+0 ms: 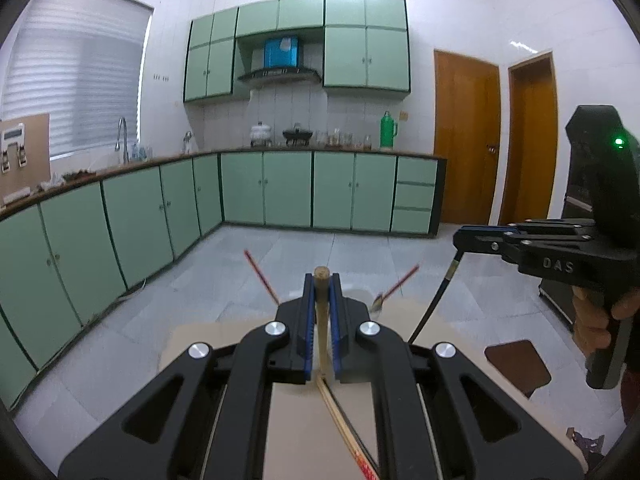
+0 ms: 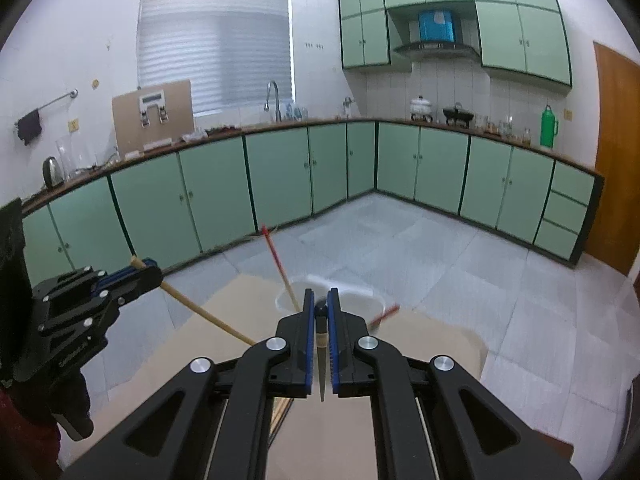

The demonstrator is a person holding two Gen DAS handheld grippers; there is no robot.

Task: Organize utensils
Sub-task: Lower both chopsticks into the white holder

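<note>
Left gripper (image 1: 321, 280) pinching pale bamboo chopstick (image 1: 321, 312); right gripper (image 2: 321, 296) pinching slim black chopstick (image 2: 322, 354). Both raised above beige table (image 2: 224, 344), beside translucent holder cup (image 2: 352, 300) near far edge.

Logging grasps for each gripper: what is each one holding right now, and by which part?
Left gripper grips a wooden stick utensil near its top end. Right gripper grips a dark-handled utensil at its top end.

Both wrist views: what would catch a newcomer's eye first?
Each tongs is clamped on a utensil: the left tongs on a wooden stick, the right tongs on a black-handled utensil. Ahead, a white cup on the tan table holds red-tipped chopsticks. Green cabinets fill the background.
</note>
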